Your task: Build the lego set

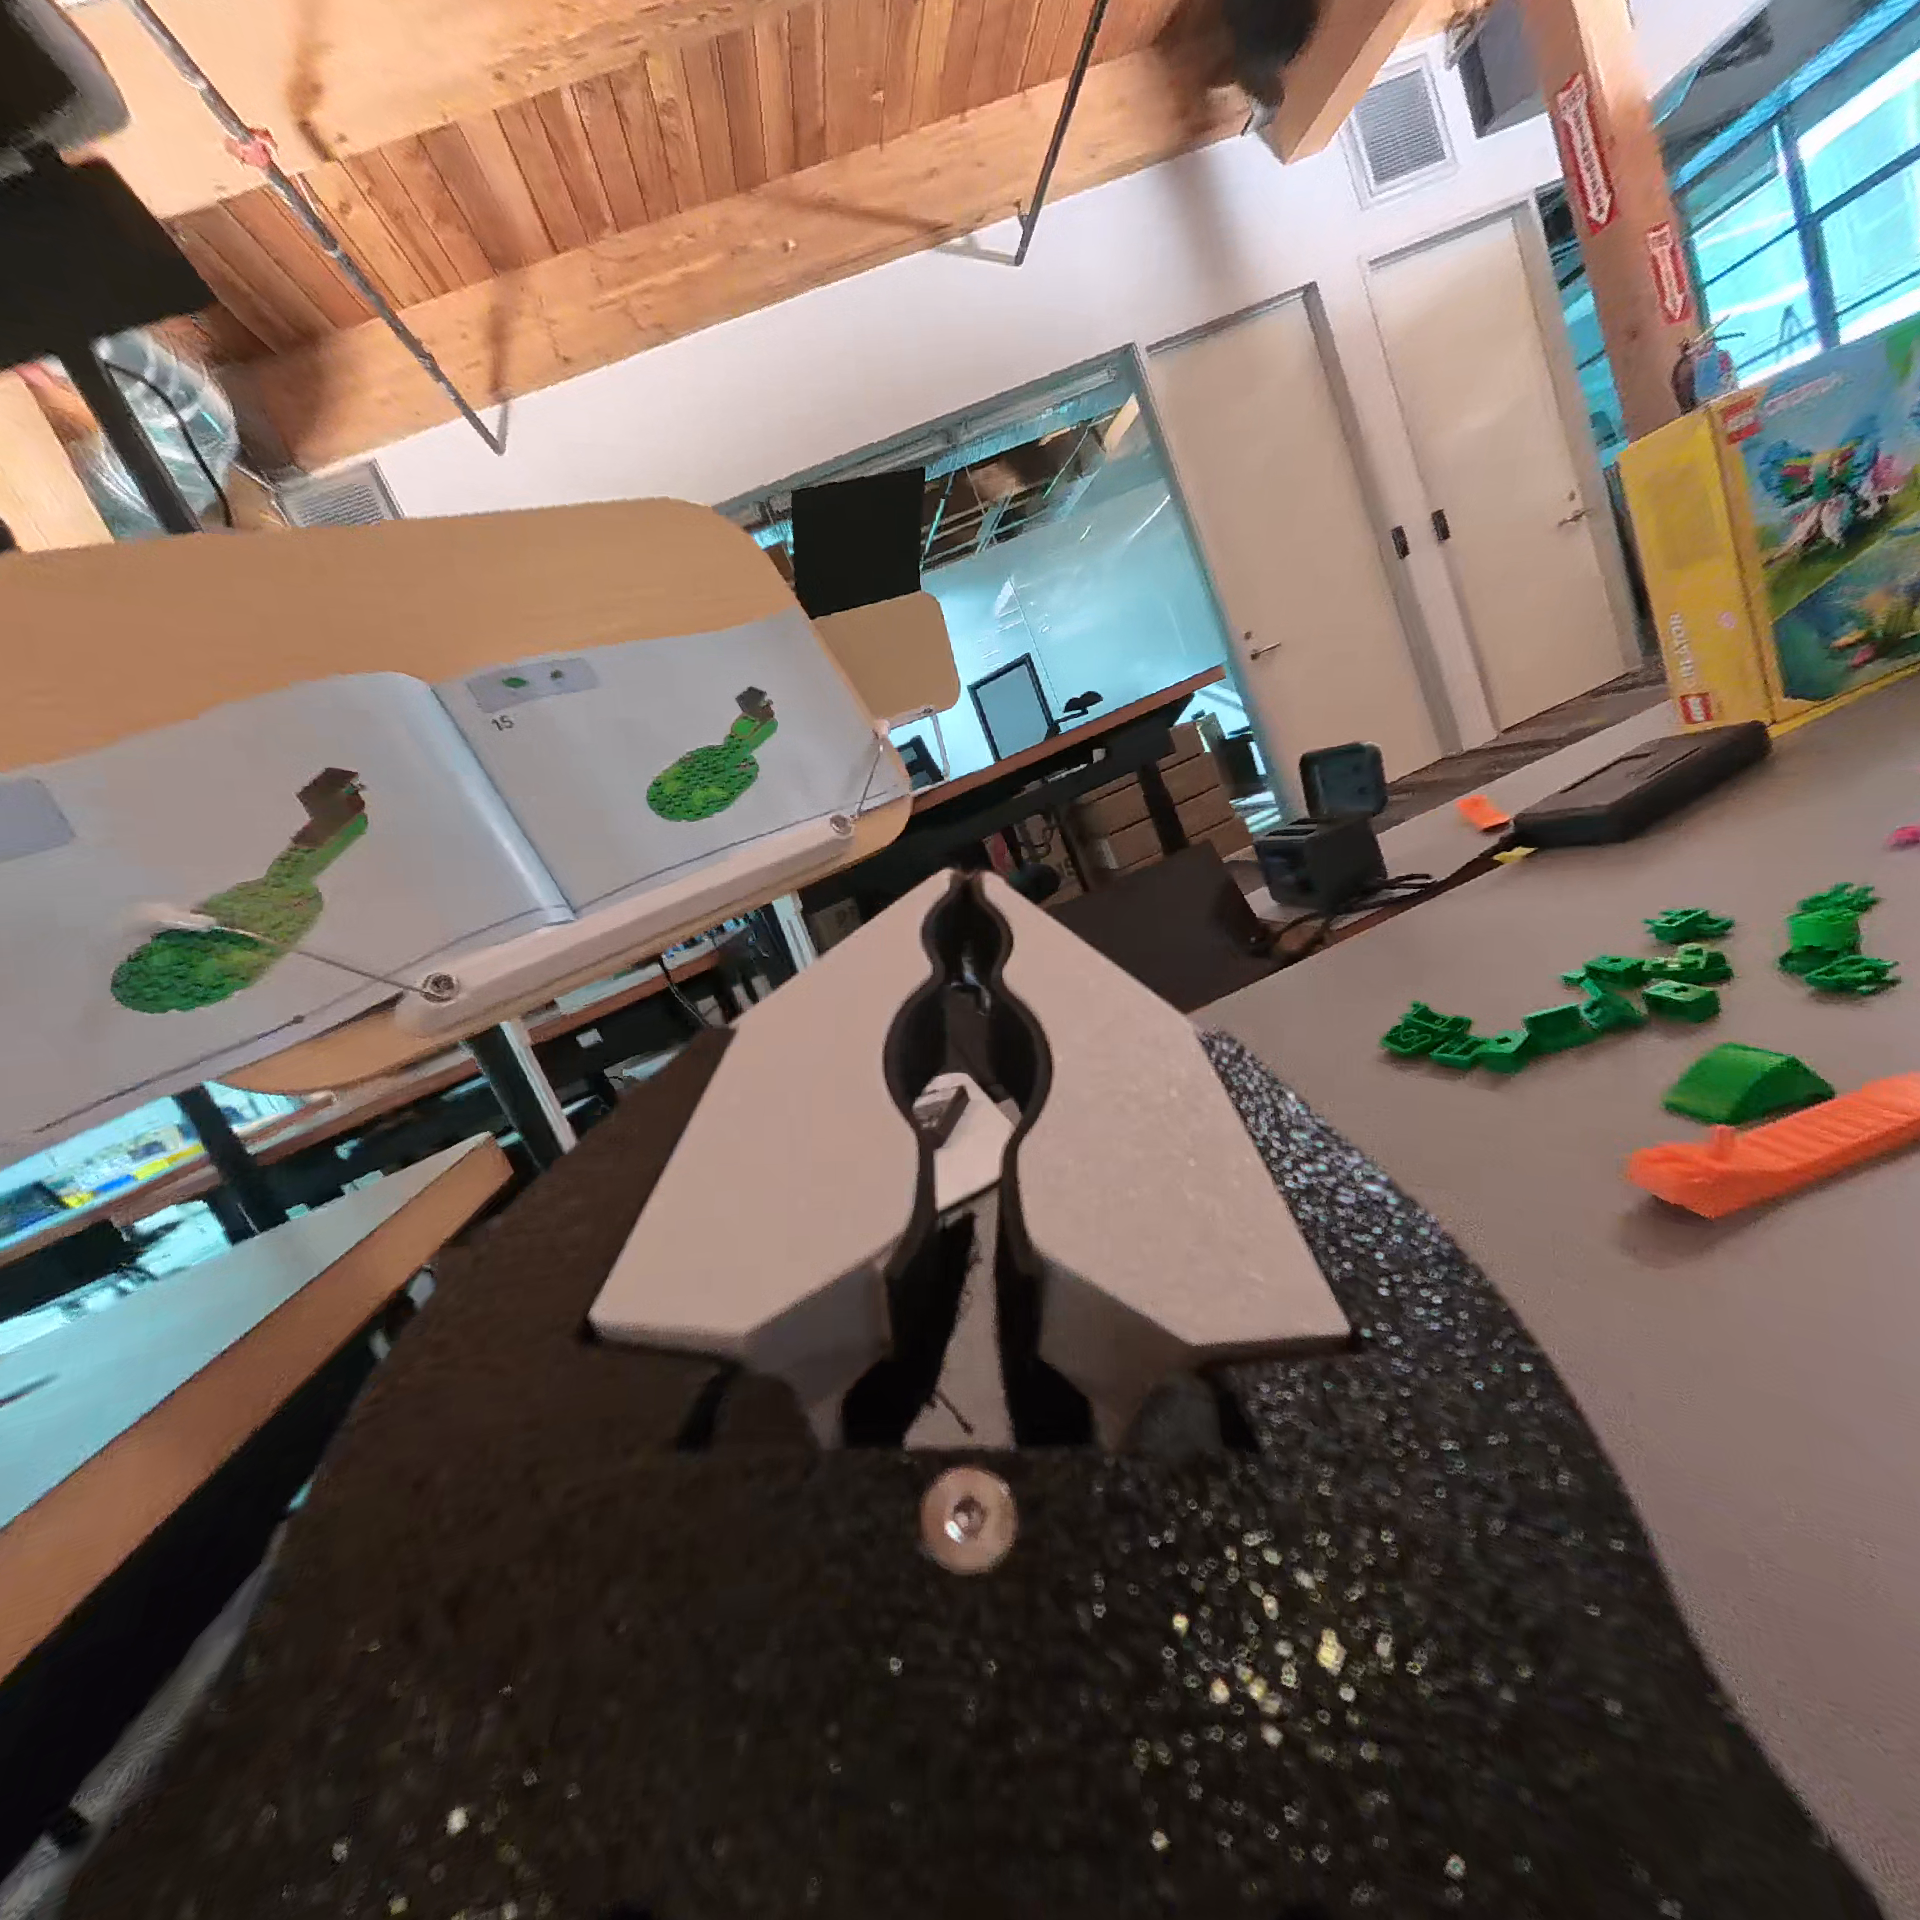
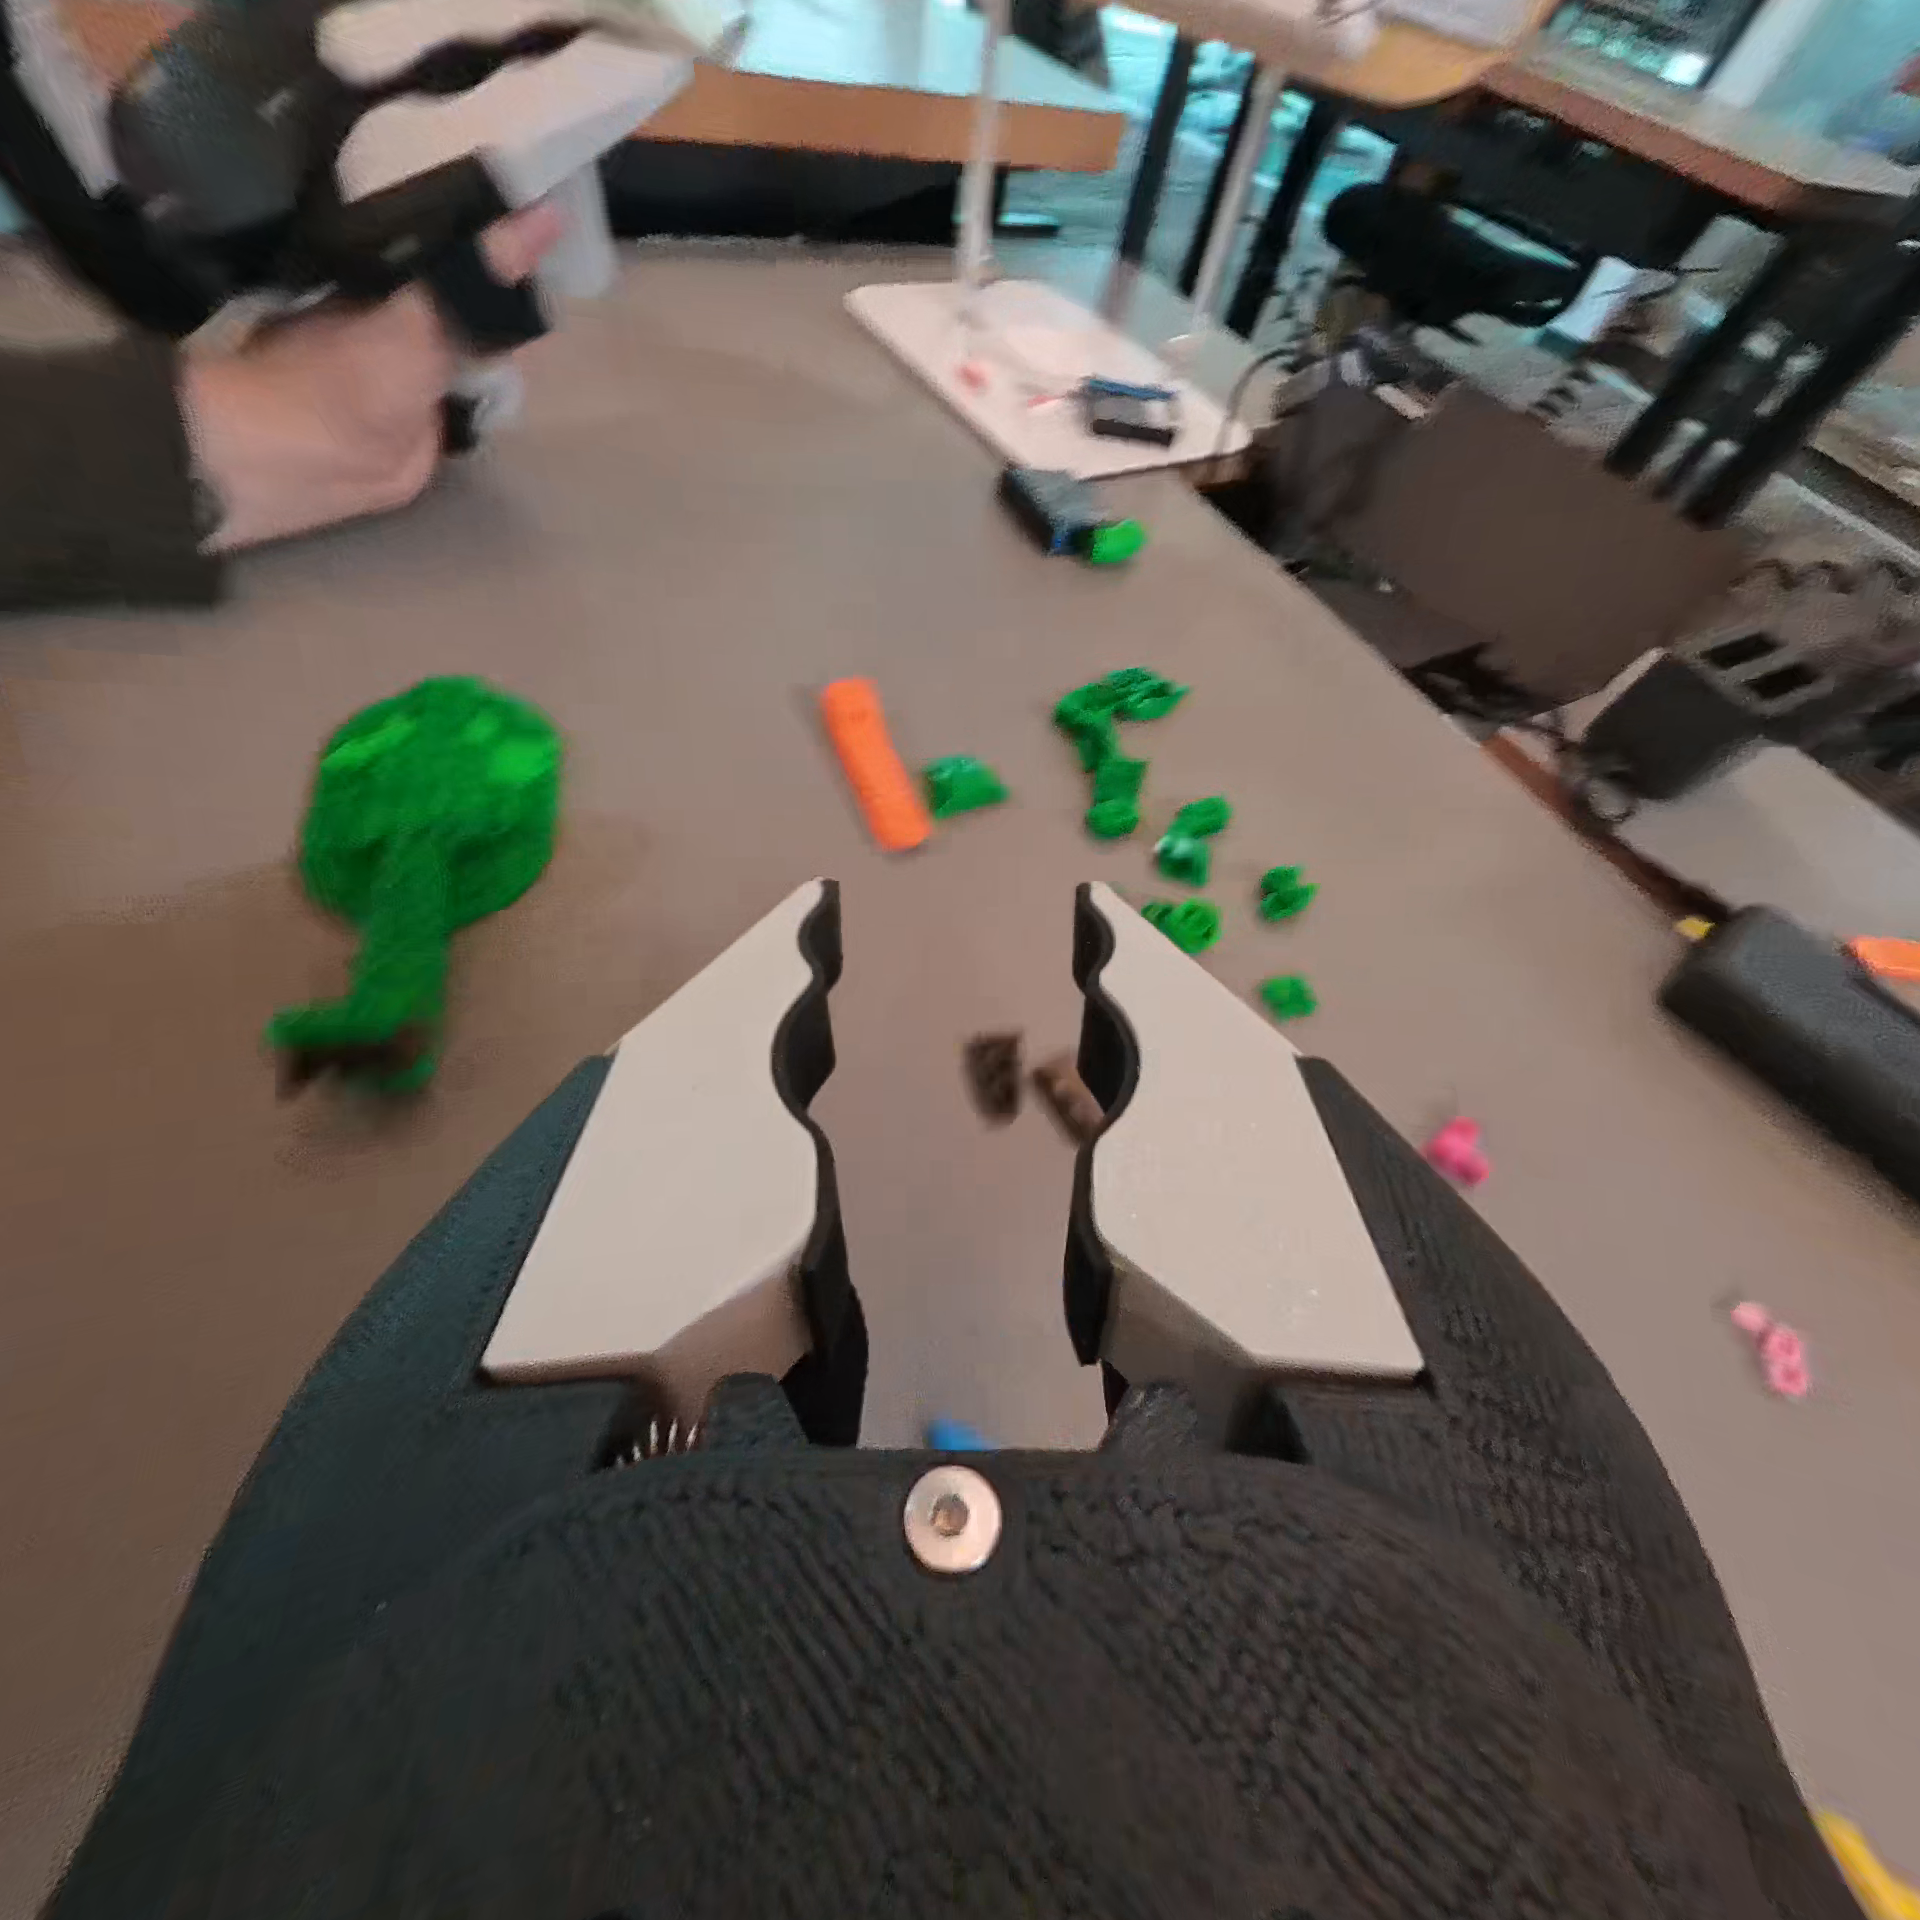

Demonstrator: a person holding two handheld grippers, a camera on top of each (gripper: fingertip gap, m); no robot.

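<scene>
In the right wrist view a green lego build (image 2: 426, 831) with a narrow stem lies on the grey table (image 2: 675, 540) at the left. My right gripper (image 2: 956, 904) is open and empty above the table. Two small dark brown pieces (image 2: 992, 1075) lie below the gap between its fingers. Loose green pieces (image 2: 1143, 790) and an orange brick separator (image 2: 873, 764) lie ahead. My left gripper (image 1: 961, 883) is shut and raised, pointing towards the open instruction booklet (image 1: 520, 790) on a stand. It shows blurred at the top left of the right wrist view (image 2: 623, 52), held by a hand (image 2: 312, 436).
The lego box (image 1: 1818, 561) stands at the far right of the table, with a black case (image 1: 1642, 779) before it. Pink pieces (image 2: 1455, 1148) lie right of my right gripper. The stand's white base (image 2: 1039, 374) and a dark block (image 2: 1049, 504) sit near the far edge. The tips of one gripper are about 25 cm away from the tips of the other. The orange brick separator (image 2: 873, 764) lies around 12 cm away from my right fingertips. The left camera catches it too, in the left wrist view (image 1: 1800, 1136).
</scene>
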